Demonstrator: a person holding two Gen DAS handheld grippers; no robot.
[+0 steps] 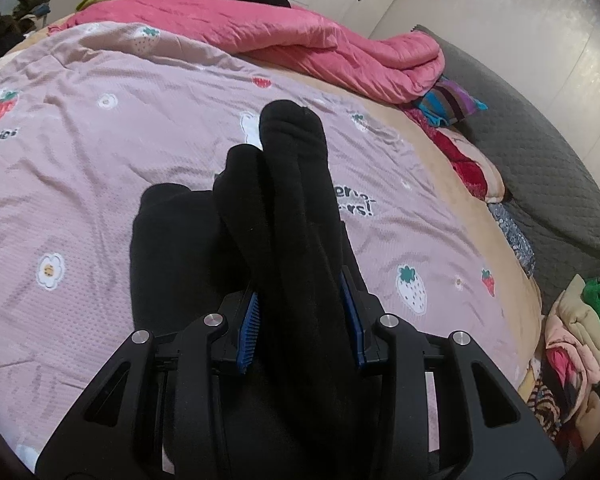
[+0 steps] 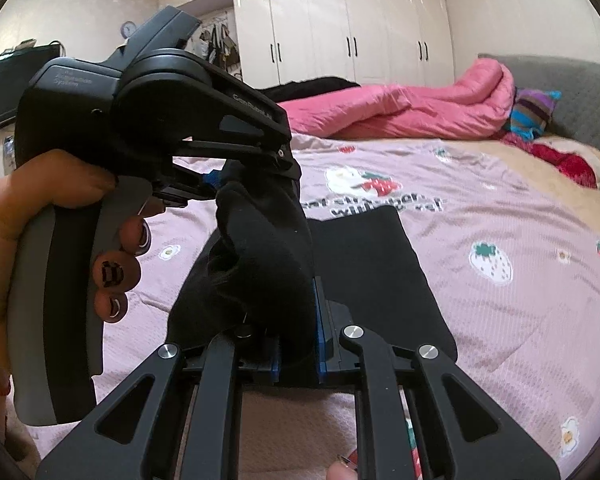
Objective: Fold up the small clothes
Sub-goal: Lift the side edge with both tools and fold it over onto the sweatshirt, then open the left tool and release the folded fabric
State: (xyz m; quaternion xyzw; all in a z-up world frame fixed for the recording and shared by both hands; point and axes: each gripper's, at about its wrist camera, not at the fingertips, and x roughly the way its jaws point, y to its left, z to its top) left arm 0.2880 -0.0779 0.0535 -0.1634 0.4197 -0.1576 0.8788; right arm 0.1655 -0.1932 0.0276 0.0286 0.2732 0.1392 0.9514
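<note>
A black garment (image 1: 292, 208) is held up above the pink strawberry bedsheet (image 1: 80, 152). My left gripper (image 1: 304, 320) is shut on a thick bunch of it, which sticks out past the blue pads (image 1: 249, 332). My right gripper (image 2: 296, 344) is shut on another part of the same black cloth (image 2: 260, 248). The left gripper (image 2: 252, 176) shows in the right wrist view, held by a hand, close ahead and to the left. A flat folded part of black cloth (image 2: 372, 272) lies on the sheet below.
A pink quilt (image 1: 300, 40) is bunched at the far side of the bed. A striped cushion (image 2: 534, 114) and a grey headboard (image 2: 580, 92) are at the right. A pile of clothes (image 1: 576, 352) lies beside the bed. White wardrobes (image 2: 340, 28) stand behind.
</note>
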